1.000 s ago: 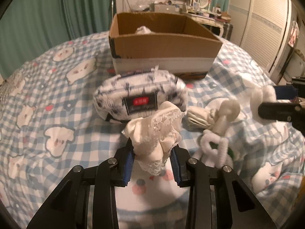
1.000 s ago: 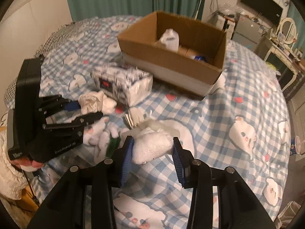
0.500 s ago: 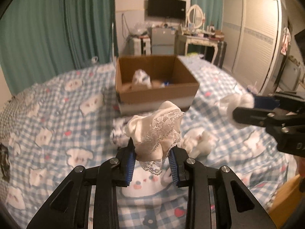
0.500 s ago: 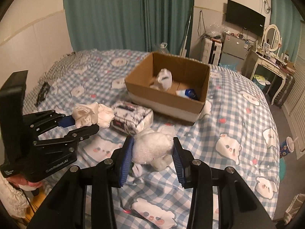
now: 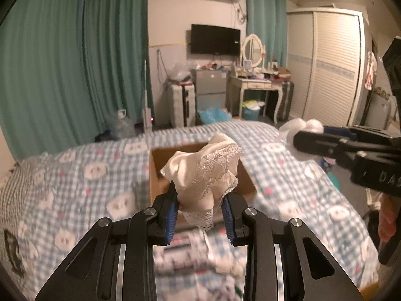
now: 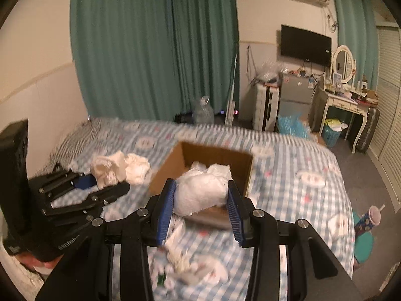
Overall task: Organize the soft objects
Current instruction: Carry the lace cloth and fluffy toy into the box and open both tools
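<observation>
Bed [image 5: 288, 175]: blue checked cover with bear print; now far below both cameras, versus close beneath them a second ago.
Cardboard box [image 6: 240, 158]: open-topped, resting mid-bed; some white contents visible inside; directly ahead of both tools.
Patterned pouch [image 5: 185, 253]: lying on cover, near side of box, blurred; untouched.
Leftover pile [image 6: 190, 263]: white soft pieces on cover below right tool, blurred; not yet collected.
Left gripper [image 5: 200, 215]: blue pads closed narrow on cream lace cloth [image 5: 203, 173]; cloth bunched above pads, lace hem hanging beneath.
Right gripper [image 6: 201, 205]: pads closed to moderate gap on white fluffy bundle [image 6: 200, 190]; bundle filling gap fully.
Change: both tools raised clear of bed within last second, loads unchanged in grip; background smeared, indicating motion.
Meaning: pickup complete for both items; transport phase under way.
Next step, judged: advance over box opening, then release; two items per trip.
Risk, judged: hanging lace hem catching box rim; soft loads slipping if grip relaxed early.
</observation>
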